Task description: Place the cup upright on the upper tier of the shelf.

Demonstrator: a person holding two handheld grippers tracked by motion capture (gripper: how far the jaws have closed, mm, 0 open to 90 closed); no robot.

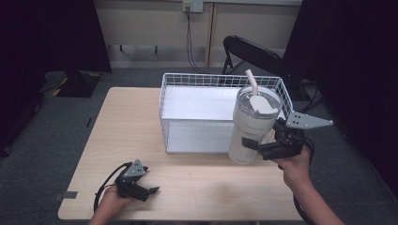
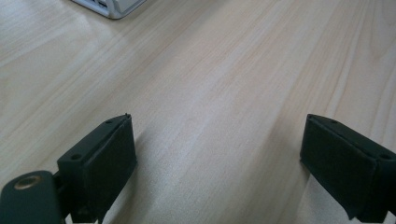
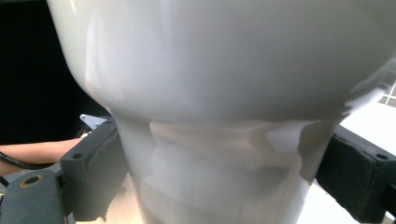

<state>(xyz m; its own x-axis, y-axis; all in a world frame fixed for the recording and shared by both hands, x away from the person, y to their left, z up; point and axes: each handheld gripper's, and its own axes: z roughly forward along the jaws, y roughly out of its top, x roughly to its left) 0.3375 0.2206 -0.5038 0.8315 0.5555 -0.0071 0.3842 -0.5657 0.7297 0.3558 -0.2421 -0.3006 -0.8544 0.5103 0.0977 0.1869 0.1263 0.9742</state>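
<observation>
Tumbler work, from where I stand: seen from above, the right gripper [image 1: 265,149] clamps the lower part of a tall white tumbler [image 1: 253,124] with a clear lid and straw, held at the near right corner of the white wire basket [image 1: 166,98] that stands on the far half of the wooden table [image 1: 126,126]. Whether the tumbler's base rests on the tabletop or hangs just above it I cannot tell. The left gripper [image 1: 149,191] lies low near the table's front left, well apart from the basket. Looking along the left gripper [image 2: 219,163], its jaws stand wide with nothing but bare wood grain between them, and a corner of the basket [image 2: 112,7] shows at the top. Along the right gripper [image 3: 215,172], both pads press against the narrow lower body of the tumbler [image 3: 210,93], which flares out broadly above them. With so much weight above the grip, I'd say the cup should be kept upright and moved slowly, lifted clear of the basket rim before crossing it.
</observation>
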